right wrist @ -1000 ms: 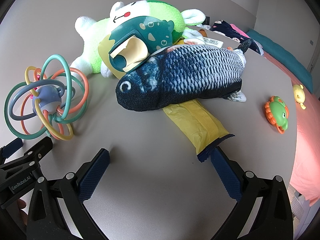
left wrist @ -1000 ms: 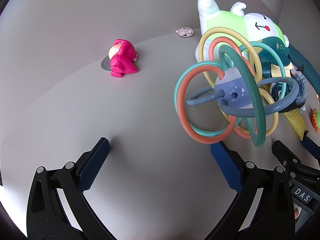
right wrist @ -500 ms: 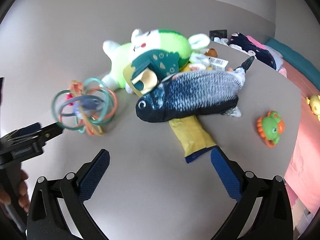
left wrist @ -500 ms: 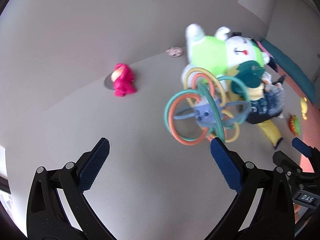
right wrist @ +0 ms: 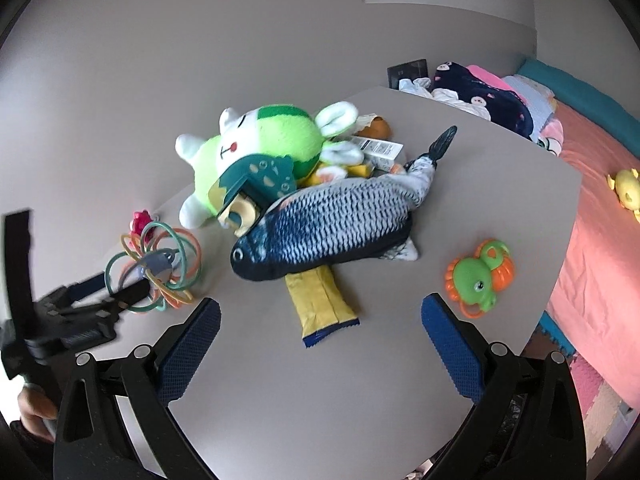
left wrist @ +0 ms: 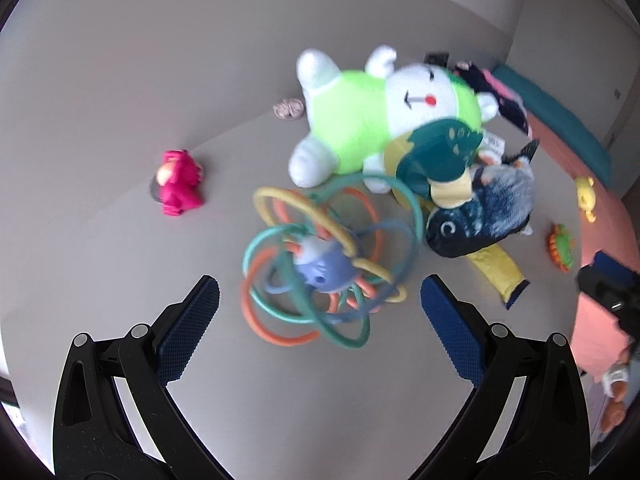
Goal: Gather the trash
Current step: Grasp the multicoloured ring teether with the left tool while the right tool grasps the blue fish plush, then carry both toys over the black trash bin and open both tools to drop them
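Note:
A yellow snack wrapper (right wrist: pixel 322 304) with a blue end lies on the grey table, its far half tucked under a blue plush fish (right wrist: pixel 332 228); the left wrist view shows the wrapper (left wrist: pixel 496 268) too. My right gripper (right wrist: pixel 320 332) hangs open above the table just short of the wrapper's blue end. My left gripper (left wrist: pixel 318 312) is open and raised, with a ball of coloured rings (left wrist: pixel 324 264) just beyond its fingertips. A white barcode packet (right wrist: pixel 378 148) and other scraps sit behind the green plush.
A green and white plush (left wrist: pixel 380 120), a teal dinosaur toy (left wrist: pixel 436 152), a pink figure (left wrist: pixel 178 184), an orange-green crab toy (right wrist: pixel 480 276) and a yellow duck (right wrist: pixel 626 188) lie around. The table edge (right wrist: pixel 560 264) is at the right, with pink bedding and clothes beyond.
Both grippers have pulled back and risen, so the toys look smaller and farther. The ring ball now sits between the left fingertips in view. Both stay open.

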Demonstrator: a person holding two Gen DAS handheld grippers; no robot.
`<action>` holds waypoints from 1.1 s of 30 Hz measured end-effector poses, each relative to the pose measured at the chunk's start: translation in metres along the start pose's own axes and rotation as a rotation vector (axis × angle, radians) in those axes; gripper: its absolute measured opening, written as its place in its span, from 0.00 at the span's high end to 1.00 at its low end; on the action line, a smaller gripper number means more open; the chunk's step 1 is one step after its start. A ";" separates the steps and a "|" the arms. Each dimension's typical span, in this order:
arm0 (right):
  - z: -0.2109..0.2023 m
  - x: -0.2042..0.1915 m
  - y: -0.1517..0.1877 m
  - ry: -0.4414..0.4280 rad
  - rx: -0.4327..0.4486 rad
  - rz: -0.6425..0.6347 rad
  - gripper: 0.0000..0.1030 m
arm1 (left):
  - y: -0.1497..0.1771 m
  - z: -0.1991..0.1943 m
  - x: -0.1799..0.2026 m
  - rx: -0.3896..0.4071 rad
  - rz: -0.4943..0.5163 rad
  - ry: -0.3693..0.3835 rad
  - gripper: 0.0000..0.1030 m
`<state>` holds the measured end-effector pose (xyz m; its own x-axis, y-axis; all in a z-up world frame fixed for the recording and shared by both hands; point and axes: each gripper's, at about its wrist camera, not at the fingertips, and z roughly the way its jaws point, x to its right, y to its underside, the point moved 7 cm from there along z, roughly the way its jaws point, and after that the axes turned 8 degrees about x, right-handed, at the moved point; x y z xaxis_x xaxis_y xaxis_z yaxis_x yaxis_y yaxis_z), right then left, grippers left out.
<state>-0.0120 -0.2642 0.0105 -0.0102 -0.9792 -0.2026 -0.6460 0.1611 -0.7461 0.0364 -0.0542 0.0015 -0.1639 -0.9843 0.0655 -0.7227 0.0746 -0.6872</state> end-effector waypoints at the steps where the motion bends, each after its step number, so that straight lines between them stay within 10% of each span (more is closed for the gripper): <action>1: 0.000 0.001 -0.002 -0.002 0.001 0.003 0.02 | 0.000 0.005 0.001 -0.008 0.002 0.001 0.05; 12: 0.028 0.008 -0.016 -0.039 -0.079 0.121 0.21 | -0.005 0.018 0.005 0.006 -0.079 0.163 0.51; 20: 0.077 0.023 -0.018 -0.082 -0.130 0.380 0.48 | -0.006 -0.007 -0.015 0.083 -0.090 0.190 0.54; 26: 0.100 0.018 -0.021 -0.009 -0.153 0.330 0.54 | -0.010 -0.016 -0.017 0.110 -0.055 0.173 0.54; 33: 0.089 0.008 -0.037 0.012 -0.085 0.176 0.89 | -0.010 -0.021 -0.005 0.145 -0.004 0.135 0.57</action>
<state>0.0799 -0.2667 -0.0206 -0.1376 -0.9382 -0.3175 -0.6956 0.3197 -0.6434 0.0302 -0.0464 0.0234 -0.2572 -0.9533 0.1584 -0.6207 0.0373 -0.7832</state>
